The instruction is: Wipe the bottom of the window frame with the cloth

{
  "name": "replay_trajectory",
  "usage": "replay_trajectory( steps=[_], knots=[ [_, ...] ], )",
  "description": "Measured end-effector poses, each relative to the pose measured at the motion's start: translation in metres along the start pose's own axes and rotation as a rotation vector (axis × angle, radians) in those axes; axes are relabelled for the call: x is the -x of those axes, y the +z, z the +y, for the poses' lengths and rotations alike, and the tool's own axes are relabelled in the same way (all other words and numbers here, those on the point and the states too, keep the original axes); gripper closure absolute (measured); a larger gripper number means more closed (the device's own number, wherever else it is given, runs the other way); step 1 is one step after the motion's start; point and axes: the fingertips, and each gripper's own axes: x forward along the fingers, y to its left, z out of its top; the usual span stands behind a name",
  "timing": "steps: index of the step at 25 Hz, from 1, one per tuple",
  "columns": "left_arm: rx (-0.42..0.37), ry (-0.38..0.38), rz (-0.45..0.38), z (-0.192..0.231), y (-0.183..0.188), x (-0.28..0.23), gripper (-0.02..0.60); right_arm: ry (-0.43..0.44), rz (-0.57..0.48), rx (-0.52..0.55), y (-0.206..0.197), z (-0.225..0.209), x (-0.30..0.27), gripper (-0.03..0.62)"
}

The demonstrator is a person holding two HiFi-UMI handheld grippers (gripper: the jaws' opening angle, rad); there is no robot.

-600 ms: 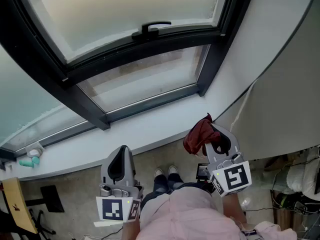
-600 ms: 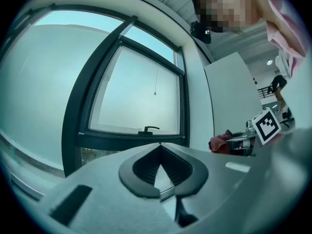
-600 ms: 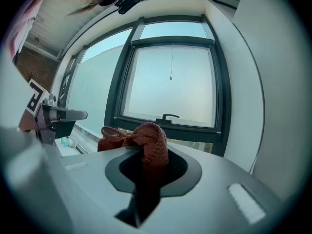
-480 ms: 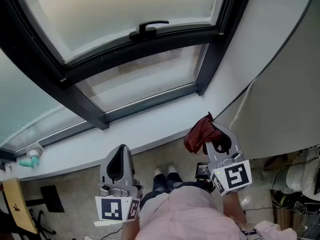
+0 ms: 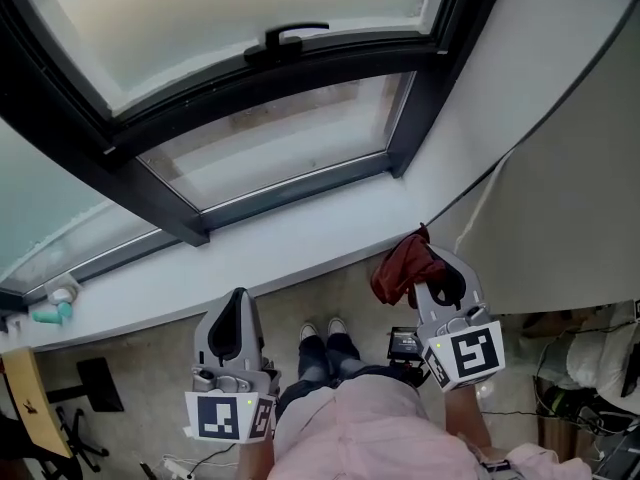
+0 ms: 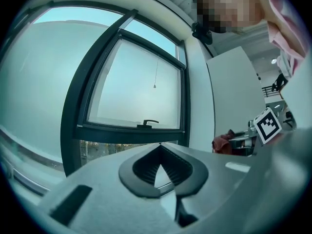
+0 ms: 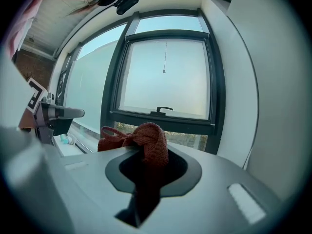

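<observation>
Standing close under the window, shoes (image 5: 322, 330) just short of the wall below the sill (image 5: 300, 255). Gripping the cloth (image 5: 400, 266) in the right claw (image 5: 433, 271): jaws closed on it, with the red bunch spilling over their top and off to the left. Carrying the left claw (image 5: 234, 306) low on the other side, jaws drawn together on nothing, with only window showing through the hollow behind the tips.

Further out, just a small teal item (image 5: 47, 314) at the sill's far left end, too small to name, possibly a bottle. Beyond the sill, looking at the window frame (image 5: 300, 194), its dark bottom rail well apart from the cloth and untouched. Higher up and farthest, seeing the black handle (image 5: 296, 36) on the upper sash.

Compared with half a second ago, little altered. Have slid the window slightly up and left in the head view, lowered the left claw a touch, and left the right claw and cloth almost where they were. Reads as a small shift of stance and gaze, not a reach. So no wiping begun. Still need to raise the cloth forward over the sill and press it onto the rail.
</observation>
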Motion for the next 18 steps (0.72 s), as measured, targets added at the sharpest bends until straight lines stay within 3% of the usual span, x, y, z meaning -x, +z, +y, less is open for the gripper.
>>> replay_trajectory(
  steps=[8,13,18],
  knots=[
    [-0.022,0.033,0.008,-0.004,-0.004,-0.003,0.580,0.074,-0.059,-0.040,-0.002,-0.004,-0.003,0.530],
    [-0.013,0.061,-0.005,0.000,-0.006,0.002,0.580,0.059,-0.086,-0.079,-0.003,-0.007,-0.005,0.530],
    [-0.006,0.037,-0.025,0.008,0.000,-0.008,0.580,0.042,-0.084,-0.121,0.000,0.002,-0.018,0.531]
  ],
)
